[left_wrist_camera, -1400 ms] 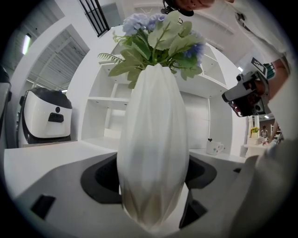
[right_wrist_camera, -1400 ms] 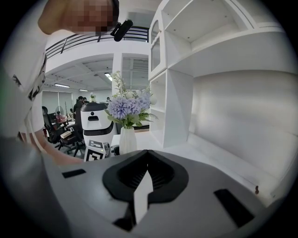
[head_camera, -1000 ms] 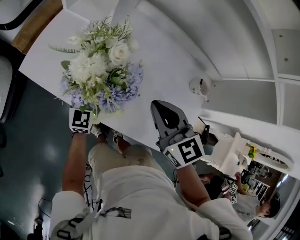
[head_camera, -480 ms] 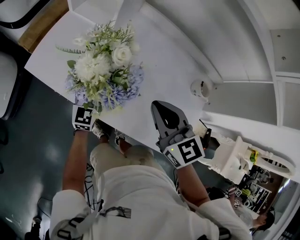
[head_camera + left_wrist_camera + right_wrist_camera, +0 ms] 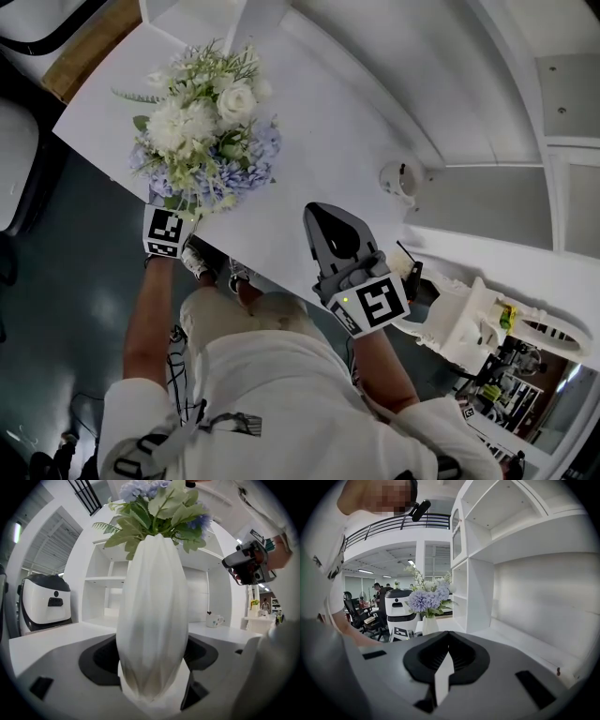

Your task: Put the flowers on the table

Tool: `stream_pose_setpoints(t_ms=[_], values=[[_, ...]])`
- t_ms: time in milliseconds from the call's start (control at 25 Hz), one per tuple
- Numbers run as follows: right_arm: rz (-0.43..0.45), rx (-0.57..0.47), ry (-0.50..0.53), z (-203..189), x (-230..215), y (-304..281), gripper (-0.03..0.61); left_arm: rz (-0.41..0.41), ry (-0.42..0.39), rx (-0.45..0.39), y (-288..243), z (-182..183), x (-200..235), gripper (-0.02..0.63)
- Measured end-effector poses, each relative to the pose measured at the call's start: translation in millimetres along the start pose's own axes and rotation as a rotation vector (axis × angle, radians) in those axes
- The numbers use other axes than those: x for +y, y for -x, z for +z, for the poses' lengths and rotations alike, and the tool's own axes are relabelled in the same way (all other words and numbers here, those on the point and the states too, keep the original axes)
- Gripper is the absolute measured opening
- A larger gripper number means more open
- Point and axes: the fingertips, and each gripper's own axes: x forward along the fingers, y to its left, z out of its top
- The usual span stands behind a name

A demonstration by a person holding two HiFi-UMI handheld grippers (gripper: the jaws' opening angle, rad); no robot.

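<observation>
The flowers (image 5: 208, 131), white and lilac blooms with green leaves, stand in a faceted white vase (image 5: 152, 620) pinched by the left tongs (image 5: 152, 688) at the smooth white tabletop's (image 5: 328, 141) near edge. The right tongs (image 5: 444, 667) are pressed together, empty, beside white shelves (image 5: 511, 541).

White short-sleeved shirt (image 5: 281, 384); grey right gripper (image 5: 319, 217) with black-and-white marker cube (image 5: 372, 302).

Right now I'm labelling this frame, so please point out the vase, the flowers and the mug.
vase (image 5: 152, 613), left gripper view, middle of its white ribbed body.
flowers (image 5: 183, 127), head view, the large white bloom.
mug (image 5: 215, 620), left gripper view, its side wall.
</observation>
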Motion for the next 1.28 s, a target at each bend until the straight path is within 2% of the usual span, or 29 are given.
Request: stream_pose_setpoints(t_ms=[80,160,320,640,920,1080,1280], values=[[0.001,-0.004,-0.001,-0.4,-2.5,3.2,0.011,-0.003,0.002,-0.008,1.5,-1.6,-0.9,0.384],[0.006,-0.010,-0.003,-0.5,-3.9,6.2,0.011,0.000,-0.001,0.001,3.2,-5.4,-3.6,0.446],[0.031,-0.030,-0.002,2.2,-2.7,8.1,0.011,0.044,-0.008,0.030,13.3,-10.0,-5.4,0.479],[0.095,-0.093,0.015,21.4,3.1,11.7,0.011,0.203,0.014,0.099,62.0,-12.6,16.4,0.480],[0.118,-0.122,0.001,22.3,1.4,20.6,0.011,0.260,0.032,0.119,98.2,5.4,7.8,0.480],[0.133,-0.141,-0.011,22.6,2.8,25.1,0.011,0.304,0.077,0.159,117.7,5.0,3.9,0.479],[0.158,-0.173,-0.053,25.2,3.7,31.0,0.011,0.376,0.140,0.170,143.8,10.7,5.7,0.476]])
